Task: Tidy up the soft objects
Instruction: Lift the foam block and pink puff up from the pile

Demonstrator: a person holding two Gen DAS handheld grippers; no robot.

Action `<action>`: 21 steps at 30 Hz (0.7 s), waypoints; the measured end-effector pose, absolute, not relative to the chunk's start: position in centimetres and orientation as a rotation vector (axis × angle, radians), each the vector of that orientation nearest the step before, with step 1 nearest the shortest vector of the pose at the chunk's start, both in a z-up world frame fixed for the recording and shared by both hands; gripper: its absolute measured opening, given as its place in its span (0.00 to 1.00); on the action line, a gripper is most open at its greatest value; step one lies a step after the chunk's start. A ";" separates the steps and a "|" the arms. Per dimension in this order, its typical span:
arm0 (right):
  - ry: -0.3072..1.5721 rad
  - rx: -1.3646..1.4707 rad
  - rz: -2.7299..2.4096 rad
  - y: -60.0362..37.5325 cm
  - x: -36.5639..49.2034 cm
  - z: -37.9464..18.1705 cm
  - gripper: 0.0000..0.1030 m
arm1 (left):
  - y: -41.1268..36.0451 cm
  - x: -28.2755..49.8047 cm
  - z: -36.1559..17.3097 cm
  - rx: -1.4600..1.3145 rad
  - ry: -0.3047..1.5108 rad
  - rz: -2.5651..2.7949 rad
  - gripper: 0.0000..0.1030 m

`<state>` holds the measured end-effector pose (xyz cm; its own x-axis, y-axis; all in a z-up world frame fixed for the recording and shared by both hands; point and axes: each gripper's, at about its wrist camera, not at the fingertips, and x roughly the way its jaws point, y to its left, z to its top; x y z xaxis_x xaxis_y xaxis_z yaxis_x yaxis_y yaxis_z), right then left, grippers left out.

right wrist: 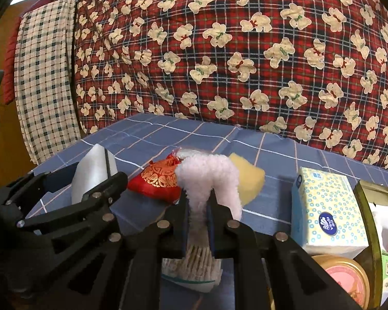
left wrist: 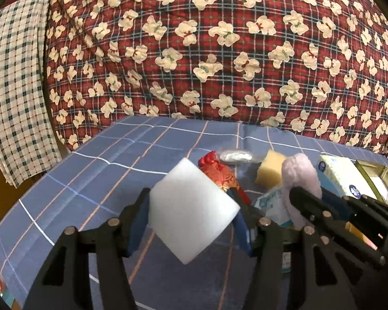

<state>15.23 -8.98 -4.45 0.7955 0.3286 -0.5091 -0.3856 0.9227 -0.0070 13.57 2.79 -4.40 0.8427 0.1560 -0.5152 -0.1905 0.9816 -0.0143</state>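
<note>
above the blue checked cloth (left wrist: 95, 160), left tool (left wrist: 191, 219) clamping white foam block (left wrist: 191, 206), right tool (right wrist: 198, 206) pinching pink fluffy cloth (right wrist: 209, 178)

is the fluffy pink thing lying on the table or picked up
Picked up. The right gripper is shut on the fluffy pink cloth, whose top flops over above the jaws, off the blue checked tablecloth.

The surface (left wrist: 95, 170) lies bare on the left and toward the far edge. Centre-right is crowded: red pouch (right wrist: 155, 183), yellow sponge (right wrist: 248, 180), tissue box (right wrist: 326, 206), and what seems a tin (right wrist: 370, 232) block passage.
</note>
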 end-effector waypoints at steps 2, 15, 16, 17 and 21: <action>0.516 -0.107 0.384 -9.2 15.2 -4.3 0.13 | 2.6 13.4 -4.3 -0.059 0.525 0.186 0.56; 0.433 -0.106 0.390 -9.5 14.1 -3.6 0.13 | 2.6 12.3 -3.7 -0.055 0.462 0.216 0.56; 0.432 -0.102 0.391 -9.6 14.1 -3.5 0.13 | 2.6 12.2 -3.7 -0.055 0.458 0.217 0.56; 0.430 -0.098 0.391 -9.6 14.1 -3.5 0.13 | 2.6 12.1 -3.7 -0.055 0.451 0.220 0.57; 0.418 -0.084 0.394 -9.9 14.0 -3.5 0.13 | 2.6 11.8 -3.5 -0.053 0.437 0.224 0.56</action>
<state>13.96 -9.85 -3.47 0.8394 0.3555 -0.4112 -0.3898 0.9209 0.0005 11.85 2.58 -3.52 0.8820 0.2032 -0.4251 -0.2259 0.9741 -0.0033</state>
